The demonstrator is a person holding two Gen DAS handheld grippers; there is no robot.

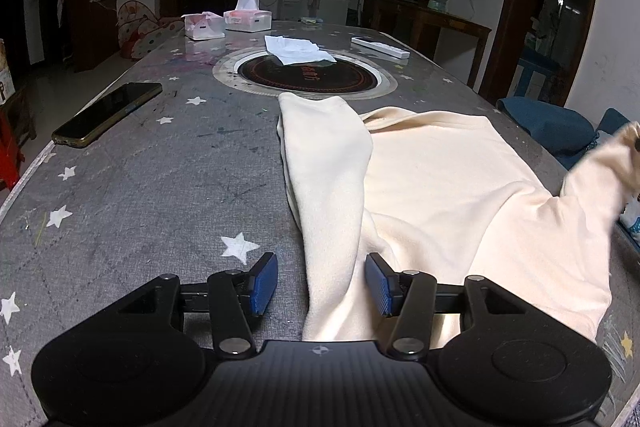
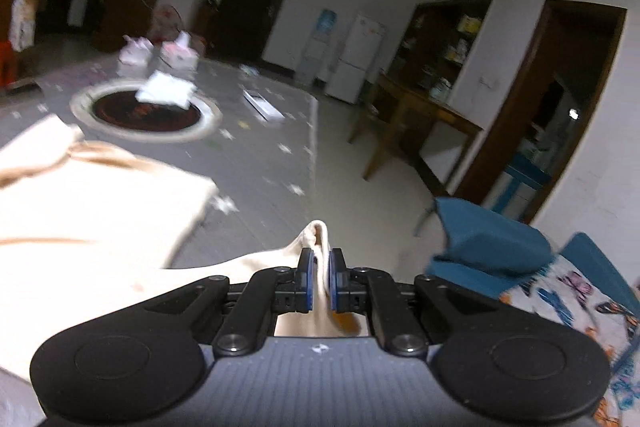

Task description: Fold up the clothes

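Note:
A cream sweatshirt [image 1: 440, 183] lies on the grey star-patterned table [image 1: 160, 187]. Its left sleeve [image 1: 328, 187] is folded along the body and runs down between the blue pads of my left gripper [image 1: 322, 285], which is open and not gripping it. My right gripper [image 2: 320, 279] is shut on the right sleeve's end [image 2: 318, 233] and holds it lifted above the table's right edge. That lifted sleeve also shows at the far right of the left wrist view [image 1: 608, 167]. The sweatshirt body [image 2: 92, 211] lies to the left in the right wrist view.
A black phone [image 1: 106, 113] lies on the table's left side. A round black hotplate [image 1: 306, 75] with a white cloth [image 1: 298, 49] sits in the middle. Tissue boxes [image 1: 230, 21] and a white remote [image 1: 380, 47] are farther back. Blue chairs [image 2: 492, 243] stand to the right.

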